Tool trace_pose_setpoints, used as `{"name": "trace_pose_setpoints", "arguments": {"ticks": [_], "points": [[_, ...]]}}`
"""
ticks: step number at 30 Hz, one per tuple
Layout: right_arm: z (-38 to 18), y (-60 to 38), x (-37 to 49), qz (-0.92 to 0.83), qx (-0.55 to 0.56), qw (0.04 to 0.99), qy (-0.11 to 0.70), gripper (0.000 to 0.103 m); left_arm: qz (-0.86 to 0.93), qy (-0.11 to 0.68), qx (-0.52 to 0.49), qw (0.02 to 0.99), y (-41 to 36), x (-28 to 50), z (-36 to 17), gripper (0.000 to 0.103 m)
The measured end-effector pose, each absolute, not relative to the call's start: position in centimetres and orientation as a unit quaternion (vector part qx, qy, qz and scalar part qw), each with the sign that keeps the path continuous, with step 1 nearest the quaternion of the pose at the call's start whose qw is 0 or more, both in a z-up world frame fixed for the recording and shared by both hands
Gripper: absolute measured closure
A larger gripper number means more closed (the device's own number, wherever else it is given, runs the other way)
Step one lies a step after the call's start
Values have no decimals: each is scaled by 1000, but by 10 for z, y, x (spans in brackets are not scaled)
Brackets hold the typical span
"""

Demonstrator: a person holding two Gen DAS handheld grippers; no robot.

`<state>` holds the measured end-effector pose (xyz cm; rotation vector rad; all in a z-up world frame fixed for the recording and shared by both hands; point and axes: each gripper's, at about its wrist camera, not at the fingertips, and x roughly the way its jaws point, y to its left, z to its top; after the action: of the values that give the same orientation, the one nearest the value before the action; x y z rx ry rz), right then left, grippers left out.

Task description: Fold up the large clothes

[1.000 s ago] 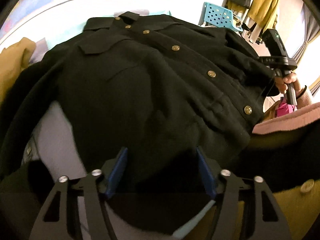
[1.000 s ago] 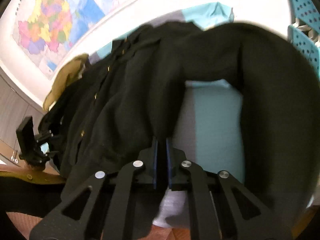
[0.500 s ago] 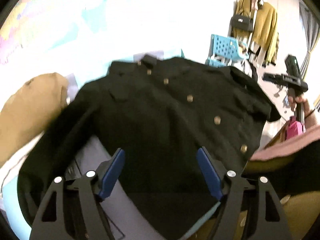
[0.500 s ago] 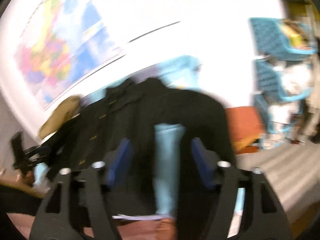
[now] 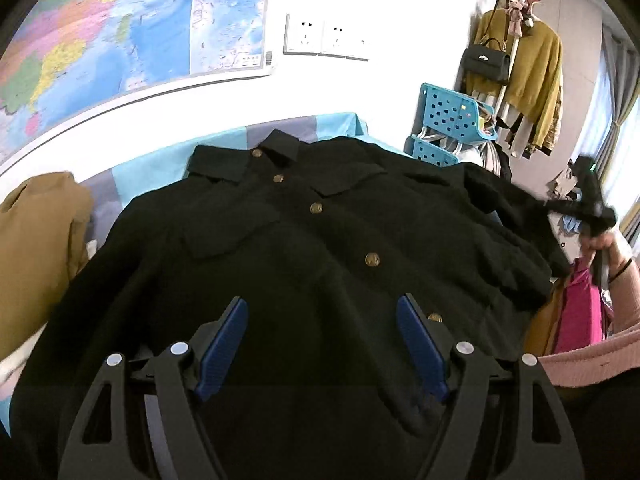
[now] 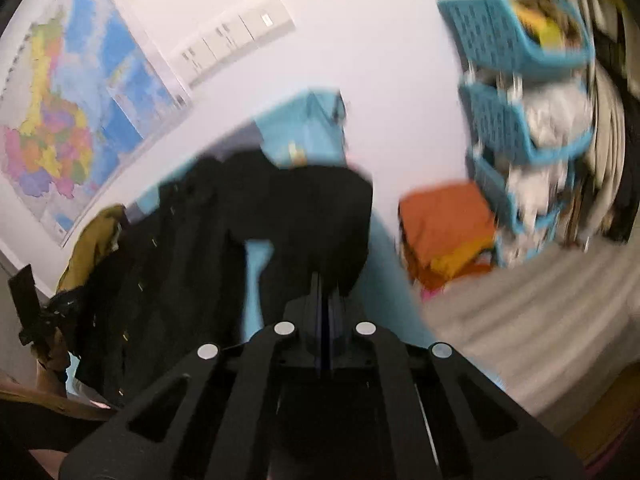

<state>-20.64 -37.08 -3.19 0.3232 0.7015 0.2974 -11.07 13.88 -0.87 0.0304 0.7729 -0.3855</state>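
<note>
While my right tongs pinch the black buttoned jacket's sleeve, its body lies collar-away ahead of my open left tongs

The left gripper has black plastic arms with slotted cut-outs, round silver screws at the joints and ribbed blue pads. The right gripper is built the same, its blue pads edge-on. Behind it, the hand wears a dark wristband and a pink knit sleeve.
</note>
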Motion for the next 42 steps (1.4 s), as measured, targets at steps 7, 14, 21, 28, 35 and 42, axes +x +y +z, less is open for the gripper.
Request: {"name": "trace_pose_setpoints", "arguments": {"ticks": [7,14,21,28,35,42], "points": [[90,-332,-192,188,71,940,275,101,-193,368,9,909,144,-88,-2,29],[148,-181,-174,328,-57,899,286,100,-207,353,-10,913,153,-78,8,28],[91,-37,-148,425,-118,819,368,88,-209,351,-34,912,167,-78,4,27],[54,-42,-108,404,-43,822,398,46,-215,369,-46,903,179,-84,-7,25],[17,-147,-77,294,66,866,400,32,-287,387,-22,876,152,-99,-19,17],[-61,-201,-43,240,147,844,457,31,-322,427,35,845,108,-107,-44,8]]}}
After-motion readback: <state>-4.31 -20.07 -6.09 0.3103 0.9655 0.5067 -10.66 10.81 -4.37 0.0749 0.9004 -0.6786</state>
